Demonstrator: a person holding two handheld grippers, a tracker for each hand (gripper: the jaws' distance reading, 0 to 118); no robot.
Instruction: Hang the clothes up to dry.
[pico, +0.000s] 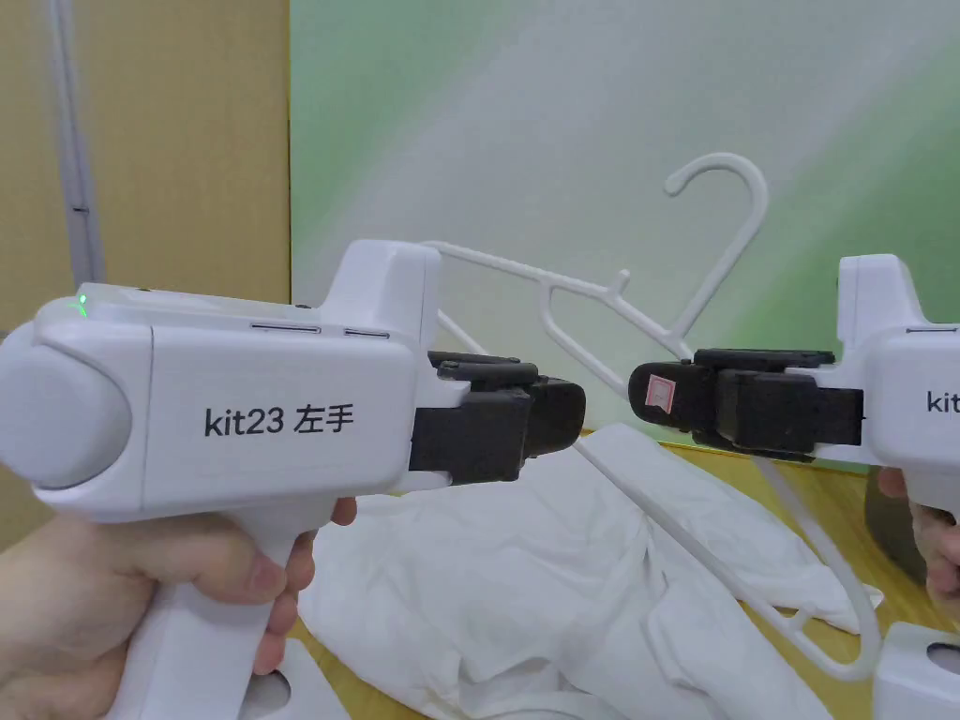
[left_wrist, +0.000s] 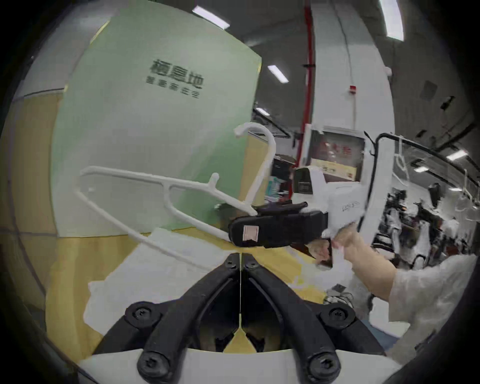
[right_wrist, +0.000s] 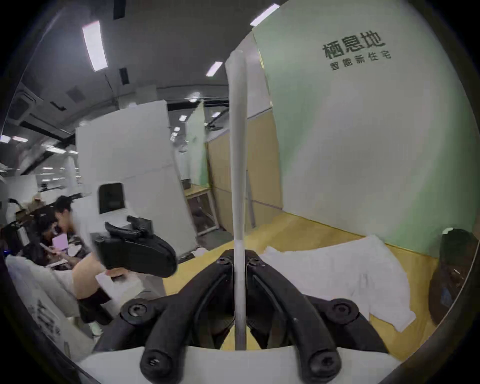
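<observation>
Gripping the white hanger (pico: 600, 286) near the base of its hook, the right gripper (pico: 647, 394) had both jaws pressed on the plastic; in the right gripper view the hanger (right_wrist: 239, 161) ran up between the closed jaws toward twelve o'clock. The hanger was held in the air, tilted, its hook at about one o'clock in the head view. The left gripper (pico: 562, 417), at nine o'clock from the right one and apart from it, had its jaws drawn together with nothing between them. The white garment (pico: 525, 572) lay crumpled on the yellow table (pico: 825, 497) at six o'clock below both grippers, not yet on the hanger.
</observation>
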